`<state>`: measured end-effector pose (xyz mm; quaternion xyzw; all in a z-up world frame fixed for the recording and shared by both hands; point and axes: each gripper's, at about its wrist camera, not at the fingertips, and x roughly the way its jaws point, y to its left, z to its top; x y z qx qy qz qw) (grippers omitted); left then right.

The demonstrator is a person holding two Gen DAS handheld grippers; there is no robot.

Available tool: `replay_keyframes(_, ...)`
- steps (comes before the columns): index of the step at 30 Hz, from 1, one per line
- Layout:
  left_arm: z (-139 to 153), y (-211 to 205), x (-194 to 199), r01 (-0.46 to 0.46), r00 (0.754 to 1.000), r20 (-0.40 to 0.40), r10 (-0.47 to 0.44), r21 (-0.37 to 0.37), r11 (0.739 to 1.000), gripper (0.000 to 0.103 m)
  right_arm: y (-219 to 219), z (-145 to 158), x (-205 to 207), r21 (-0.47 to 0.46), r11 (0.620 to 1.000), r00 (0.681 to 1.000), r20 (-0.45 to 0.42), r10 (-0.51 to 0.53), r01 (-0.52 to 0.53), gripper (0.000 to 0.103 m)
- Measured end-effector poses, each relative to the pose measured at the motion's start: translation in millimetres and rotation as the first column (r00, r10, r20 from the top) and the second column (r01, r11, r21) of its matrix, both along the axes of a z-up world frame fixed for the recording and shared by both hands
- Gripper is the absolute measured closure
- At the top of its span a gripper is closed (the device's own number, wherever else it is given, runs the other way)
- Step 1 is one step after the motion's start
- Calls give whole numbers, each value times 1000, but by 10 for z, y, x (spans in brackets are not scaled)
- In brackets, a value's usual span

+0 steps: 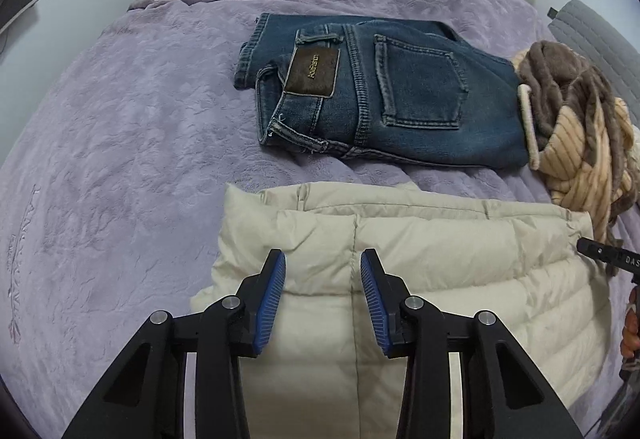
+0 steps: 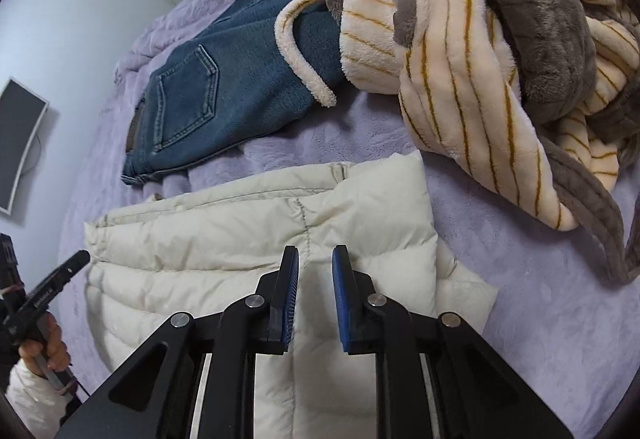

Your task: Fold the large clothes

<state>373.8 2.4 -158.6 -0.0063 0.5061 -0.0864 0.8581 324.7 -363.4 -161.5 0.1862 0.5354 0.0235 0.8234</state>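
The cream down jacket [image 1: 400, 259] lies flat on the lilac bedspread [image 1: 120, 159], directly under and ahead of both our grippers, already doubled into a rough rectangle. Its long axis runs side to side across our front, from the left gripper's end to the right gripper's end, with the far folded edge toward the jeans [image 1: 380, 95] and the near part passing beneath our fingers.

We see the left gripper [image 1: 323, 299] with its blue pads well apart and nothing between them, poised over the jacket's left half, close to the vertical seam. The right gripper [image 2: 316, 299] also has a clear gap between its pads, narrower than the left's, and grips nothing; it hangs over the jacket's right half, near the corner that juts out toward the bedspread [image 2: 520, 319]. In the right view the jacket [image 2: 260, 259] stretches away to the left, where the other gripper's tip shows at the edge.

We judge that each hand is nearer its own end, so a next fold would likely bring one short end across the long axis to the other. The jeans sit folded beyond the jacket, apart from it, and the striped fleece robe [image 2: 480, 59] is heaped to the right, overlapping the jeans [image 2: 224, 91] but not touching the jacket
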Motion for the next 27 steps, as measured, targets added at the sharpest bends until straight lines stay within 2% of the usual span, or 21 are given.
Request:
replay_keyframes(2,-180,3,164,-43,999,-27,43,-15,999,61,-8,-157,102,-48,999,1000,-14,-12,11,84)
replay_keyframes(5,-382,48,325,-82,995,-56,79,-58,995,61,-93,-383,219,-54,997,998,-31,-53,52,84)
replay_keyframes(7,-470,53,388,-92,995,-55,89,-65,994,61,-148,-496,270,-50,996,997,-33,-73,71,87)
replay_keyframes(16,-687,198,541,-153,986,-85,141,-157,976,61,-436,-795,405,13,987,986,-50,-159,160,88)
replay_keyframes(22,-571,398,647,-225,972,-101,211,-151,963,61,-516,-718,404,7,985,983,-53,-174,174,88)
replay_keyframes(24,-484,515,646,-260,964,-95,249,-130,957,61,-526,-611,376,7,982,981,-45,-188,189,85)
replay_keyframes(27,-344,655,540,-253,966,-85,244,-118,960,61,-548,-386,237,4,980,980,-8,-200,200,83)
